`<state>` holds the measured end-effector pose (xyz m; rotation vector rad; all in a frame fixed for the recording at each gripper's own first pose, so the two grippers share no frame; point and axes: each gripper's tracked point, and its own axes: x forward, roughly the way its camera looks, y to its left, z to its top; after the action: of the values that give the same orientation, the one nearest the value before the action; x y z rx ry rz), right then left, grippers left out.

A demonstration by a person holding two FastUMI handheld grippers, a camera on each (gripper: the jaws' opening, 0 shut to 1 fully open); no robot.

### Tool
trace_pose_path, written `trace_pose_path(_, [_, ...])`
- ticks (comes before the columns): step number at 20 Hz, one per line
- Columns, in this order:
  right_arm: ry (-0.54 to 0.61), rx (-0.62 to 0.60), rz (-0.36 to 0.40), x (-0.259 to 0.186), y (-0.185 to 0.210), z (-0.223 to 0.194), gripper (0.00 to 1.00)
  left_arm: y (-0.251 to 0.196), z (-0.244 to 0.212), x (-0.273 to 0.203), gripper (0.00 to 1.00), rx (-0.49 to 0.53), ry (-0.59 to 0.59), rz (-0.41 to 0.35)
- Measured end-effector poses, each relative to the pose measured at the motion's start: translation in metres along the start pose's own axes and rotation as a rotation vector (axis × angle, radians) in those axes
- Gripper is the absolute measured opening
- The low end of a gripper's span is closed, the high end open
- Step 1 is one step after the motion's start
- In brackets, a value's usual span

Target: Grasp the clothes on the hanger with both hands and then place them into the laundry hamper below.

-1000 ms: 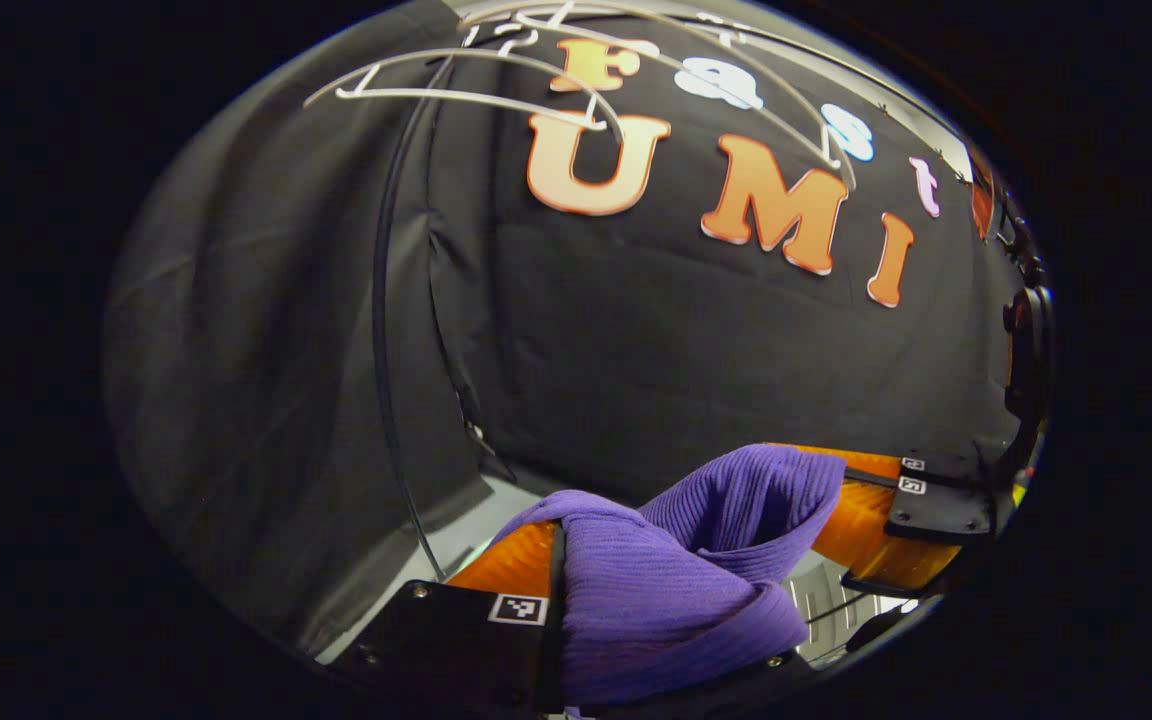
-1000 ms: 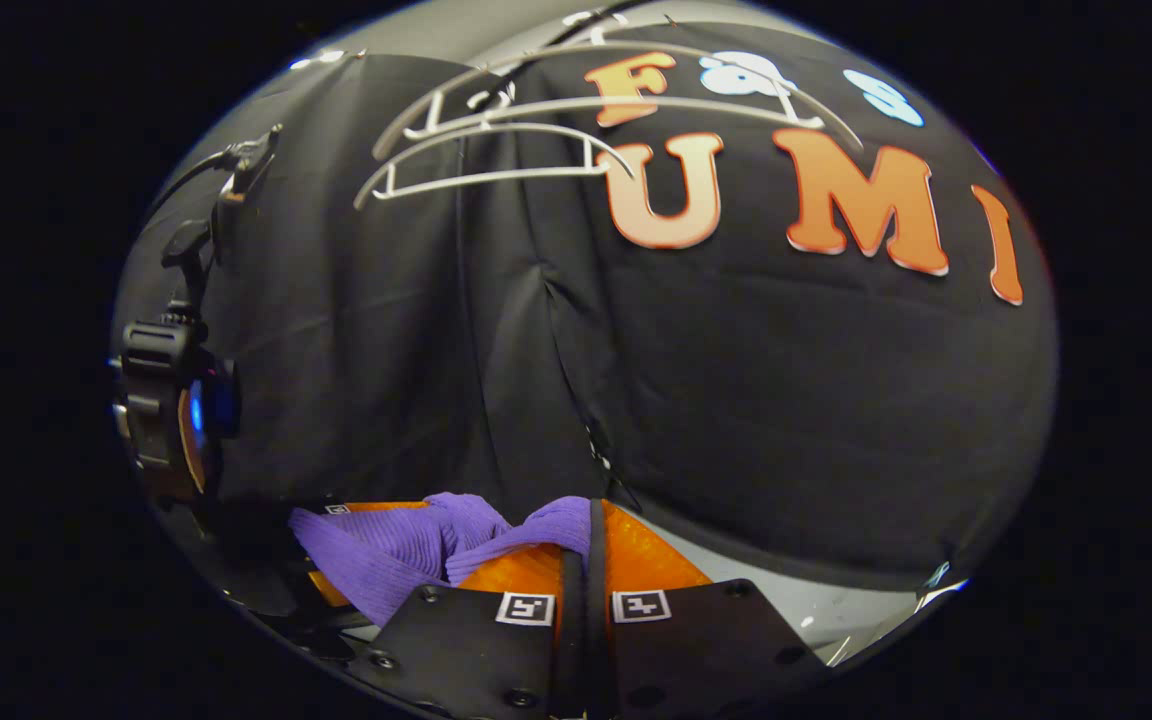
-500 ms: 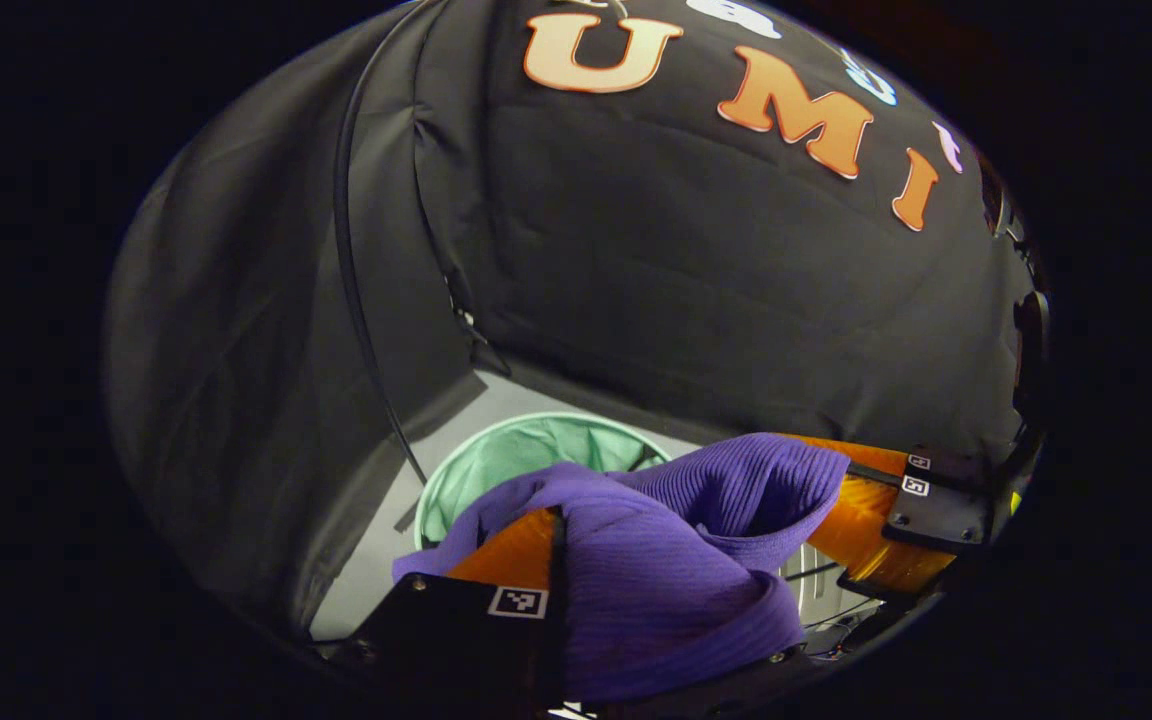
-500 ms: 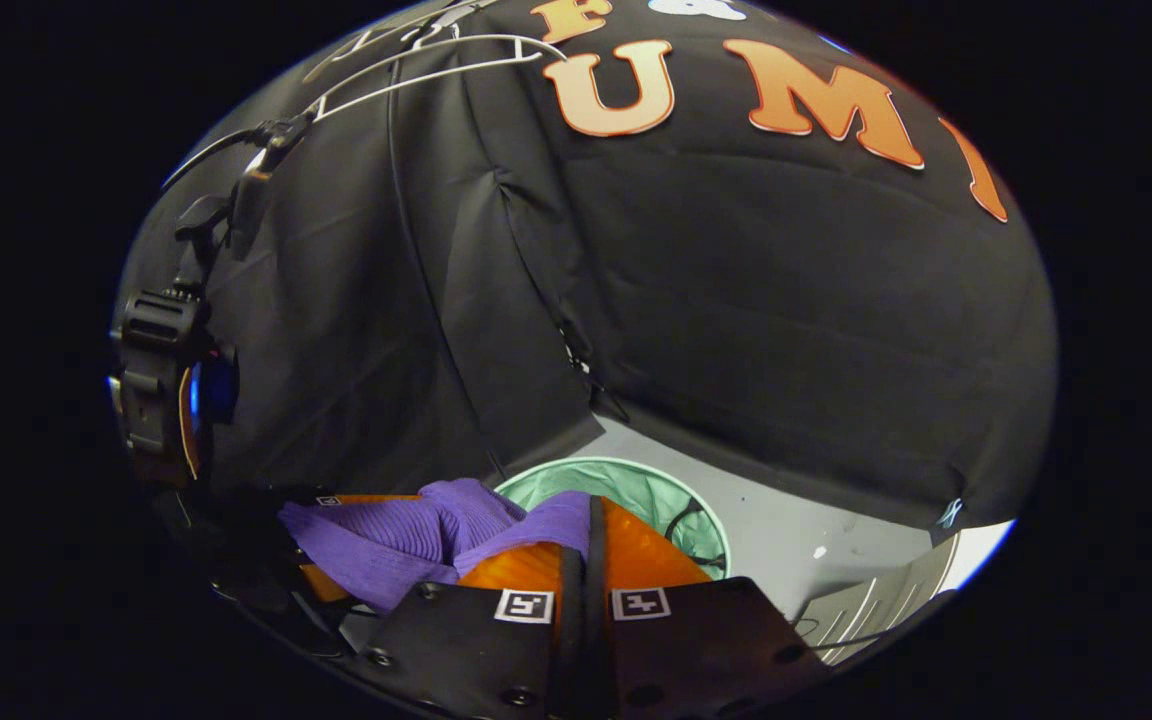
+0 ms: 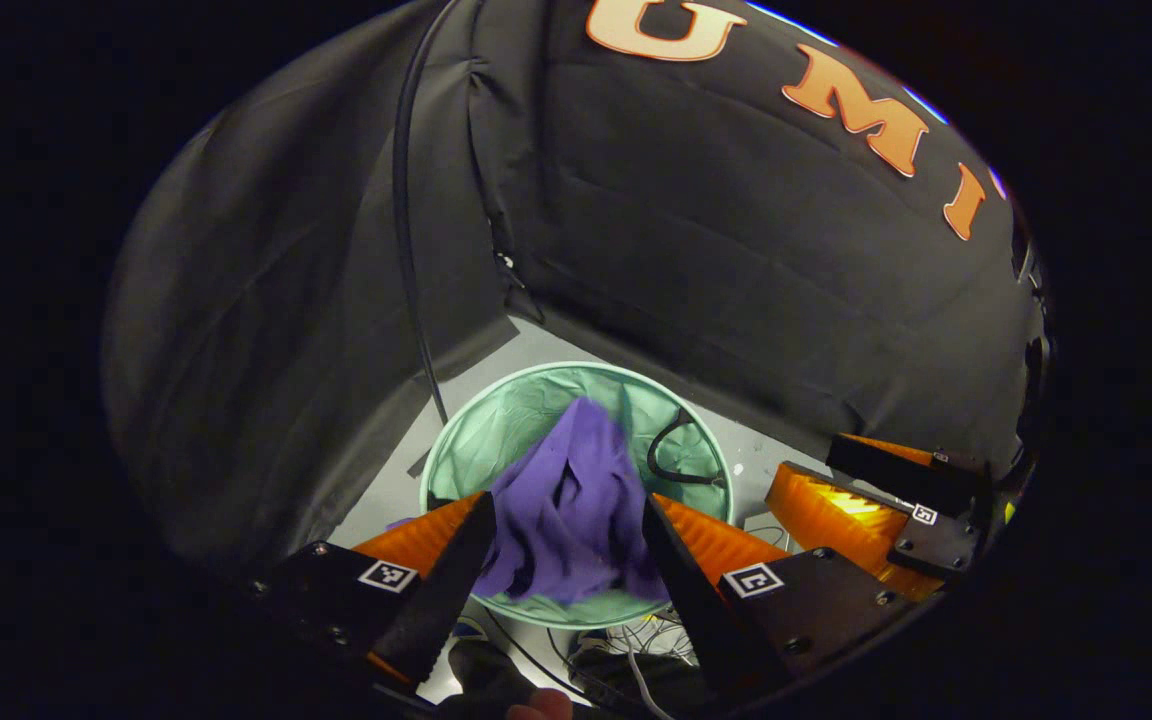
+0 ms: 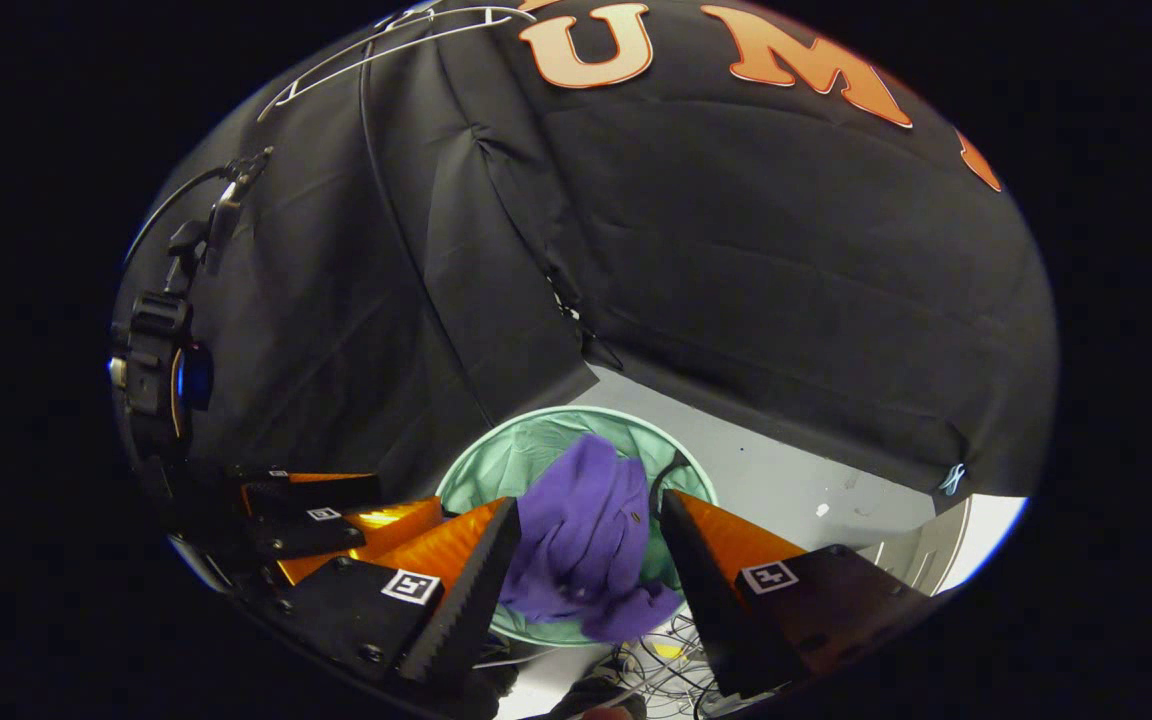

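Orange-fingered left gripper (image 5: 566, 560) and right gripper (image 6: 586, 560) both gape wide above the hamper (image 5: 456, 440), gripping nothing. Purple clothes (image 5: 571, 510) lie inside the hamper, draped over its near rim.

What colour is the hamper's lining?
Pale mint green hamper, shown best in the left gripper view.

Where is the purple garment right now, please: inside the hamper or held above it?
Inside: the purple garment lies crumpled in the green hamper, one edge draped over its near rim. Both hand-held grippers are open, touching nothing.
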<state>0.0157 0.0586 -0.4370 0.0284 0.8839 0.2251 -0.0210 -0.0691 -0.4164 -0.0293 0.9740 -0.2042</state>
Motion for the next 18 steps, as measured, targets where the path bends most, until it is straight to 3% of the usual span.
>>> trace_pose_path(3, [0.007,0.018,0.002,-0.004,0.002,-0.004,0.94,0.005,0.002,-0.007,0.96,0.022,-0.025,0.006])
trace_pose_path(4, [0.004,0.025,0.003,-0.006,0.003,-0.002,0.94,0.006,0.005,-0.011,0.92,0.027,-0.038,0.004])
trace_pose_path(5, [0.0,0.029,0.003,-0.006,0.002,-0.001,0.94,0.007,0.008,-0.014,0.96,0.027,-0.051,-0.002])
trace_pose_path(10, [-0.07,0.041,-0.006,-0.021,0.001,0.025,0.94,0.004,0.024,-0.031,0.96,0.022,-0.125,-0.021])
trace_pose_path(13, [-0.132,0.058,-0.007,-0.05,0.001,0.045,0.94,0.0,0.045,-0.06,0.92,0.033,-0.193,-0.022])
trace_pose_path(14, [-0.157,0.066,-0.01,-0.06,0.0,0.053,0.94,0.0,0.053,-0.069,0.96,0.033,-0.22,-0.018])
trace_pose_path(18, [-0.275,0.09,-0.023,-0.111,0.008,0.098,0.93,0.012,0.092,-0.119,0.96,0.002,-0.357,0.01])
